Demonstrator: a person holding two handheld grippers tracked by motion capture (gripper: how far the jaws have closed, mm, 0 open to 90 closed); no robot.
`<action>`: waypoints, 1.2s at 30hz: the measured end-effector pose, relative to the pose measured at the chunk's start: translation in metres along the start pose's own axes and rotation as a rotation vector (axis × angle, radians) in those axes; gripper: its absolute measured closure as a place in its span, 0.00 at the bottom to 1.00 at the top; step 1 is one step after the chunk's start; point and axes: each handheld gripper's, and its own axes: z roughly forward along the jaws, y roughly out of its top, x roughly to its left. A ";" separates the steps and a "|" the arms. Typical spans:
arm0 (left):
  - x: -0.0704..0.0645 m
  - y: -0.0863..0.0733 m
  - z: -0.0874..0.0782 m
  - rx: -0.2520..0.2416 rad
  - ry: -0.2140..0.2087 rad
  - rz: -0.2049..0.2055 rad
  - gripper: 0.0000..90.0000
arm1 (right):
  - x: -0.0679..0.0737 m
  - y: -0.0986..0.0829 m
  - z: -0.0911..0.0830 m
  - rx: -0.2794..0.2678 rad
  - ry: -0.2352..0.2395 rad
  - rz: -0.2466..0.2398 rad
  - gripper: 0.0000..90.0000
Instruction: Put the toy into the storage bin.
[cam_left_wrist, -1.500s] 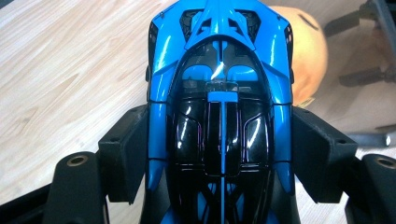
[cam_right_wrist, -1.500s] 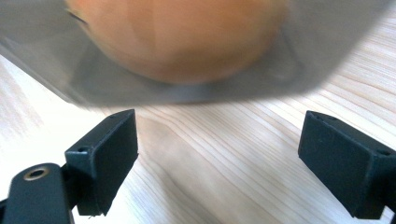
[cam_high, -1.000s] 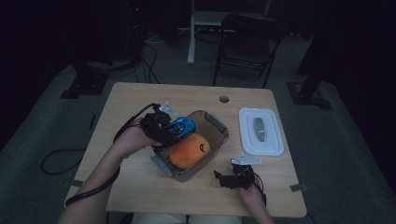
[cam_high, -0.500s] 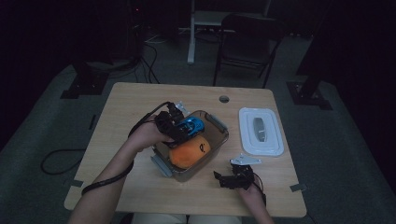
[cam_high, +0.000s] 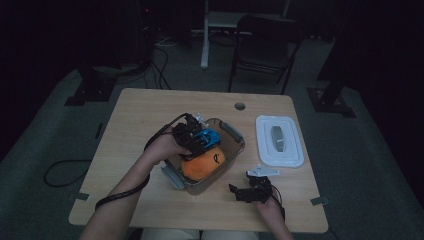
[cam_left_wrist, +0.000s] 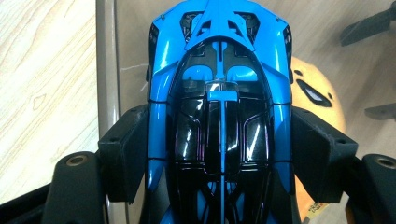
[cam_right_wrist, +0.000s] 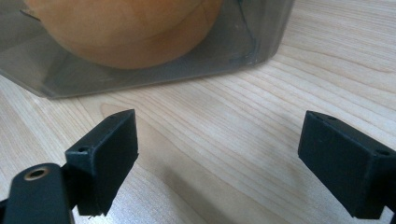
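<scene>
- Since the earlier frames, the left gripper (cam_high: 197, 139) has been carried farther over the clear plastic bin (cam_high: 234, 134).
- Its jaws are clamped on a glossy blue-and-black toy car (cam_left_wrist: 219, 116), held above the bin.
- A rounded orange plush (cam_high: 202, 164) is seen lying inside.
- The right gripper (cam_high: 248, 191) is rested on the wooden table (cam_high: 140, 115), jaws wide apart and nothing between them.

White lid (cam_high: 279, 140) lay flat on wooden table (cam_high: 150, 112), black chair (cam_high: 265, 37) stood behind, cables (cam_high: 162, 47) on floor.
</scene>
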 end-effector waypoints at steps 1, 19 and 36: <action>0.000 0.000 0.000 0.001 -0.002 -0.006 0.31 | 0.000 0.000 0.000 0.001 -0.002 -0.004 0.13; 0.011 -0.026 -0.043 -0.134 -0.036 -0.053 0.21 | 0.000 0.000 0.001 0.009 0.001 -0.003 0.13; 0.042 -0.072 -0.055 -0.218 0.020 -0.152 0.00 | 0.000 -0.001 0.001 0.013 -0.004 0.000 0.13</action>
